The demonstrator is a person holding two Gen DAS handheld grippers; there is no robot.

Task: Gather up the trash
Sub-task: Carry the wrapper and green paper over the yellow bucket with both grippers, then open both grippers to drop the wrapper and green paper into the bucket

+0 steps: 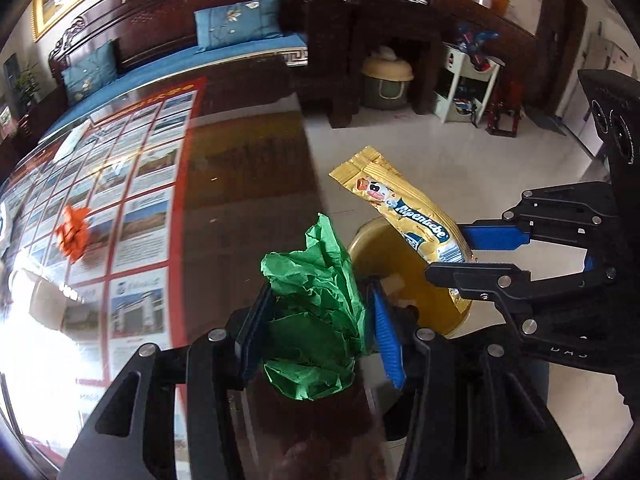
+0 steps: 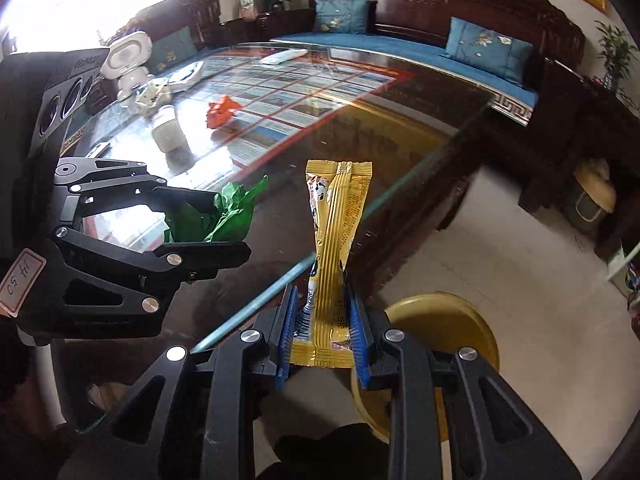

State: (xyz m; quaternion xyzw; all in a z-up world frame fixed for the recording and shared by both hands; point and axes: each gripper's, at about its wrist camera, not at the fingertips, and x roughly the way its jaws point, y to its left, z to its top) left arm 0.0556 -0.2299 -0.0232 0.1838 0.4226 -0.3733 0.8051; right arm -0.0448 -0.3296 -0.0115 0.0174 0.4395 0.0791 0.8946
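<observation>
left gripper [image 1: 316,328] clamped on green paper [image 1: 316,308]; right gripper [image 2: 324,332] clamped on yellow wrapper [image 2: 334,240], both beside the yellow bin [image 2: 472,332]

Two paper wads [image 1: 316,308] [image 1: 73,232], one wrapper [image 2: 334,264], one bin [image 2: 448,328].

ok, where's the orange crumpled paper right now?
The orange crumpled paper lies on the glass table, upper left of centre in the right wrist view, on the photo sheet beside a small white jar, apart from both grippers.
</observation>
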